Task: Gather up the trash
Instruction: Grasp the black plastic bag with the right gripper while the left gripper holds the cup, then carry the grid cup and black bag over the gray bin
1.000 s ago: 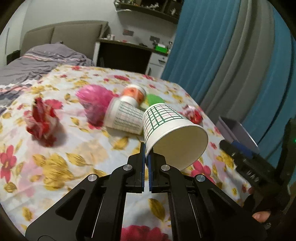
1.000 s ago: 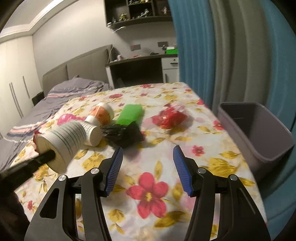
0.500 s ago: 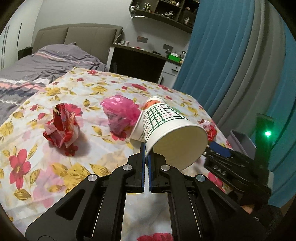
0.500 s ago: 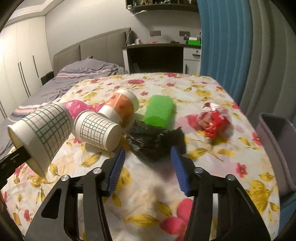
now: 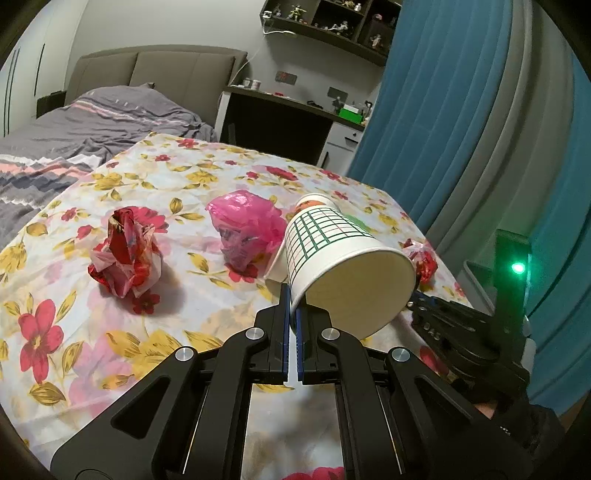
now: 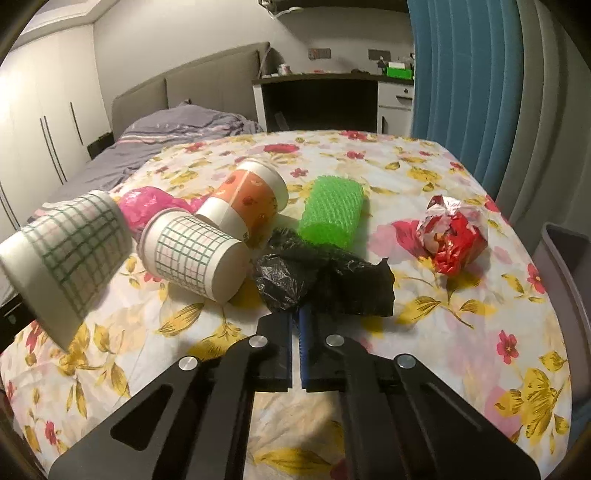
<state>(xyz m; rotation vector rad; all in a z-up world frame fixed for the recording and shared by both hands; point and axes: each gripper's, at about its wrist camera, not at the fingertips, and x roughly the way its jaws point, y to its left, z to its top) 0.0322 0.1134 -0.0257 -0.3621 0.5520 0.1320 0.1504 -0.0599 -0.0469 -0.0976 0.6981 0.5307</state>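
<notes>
Black bag (image 6: 325,280) in right claw (image 6: 295,317)

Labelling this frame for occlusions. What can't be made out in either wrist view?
- Bin: right wrist view, cut off by the frame edge; its contents are unseen.
- Orange cup and green wad: left wrist view, mostly hidden behind the held grid cup.
- Right claw tips: right wrist view, buried in the black bag; how much plastic is pinched is unclear.
- Shelf figurines: left wrist view, too small.
</notes>
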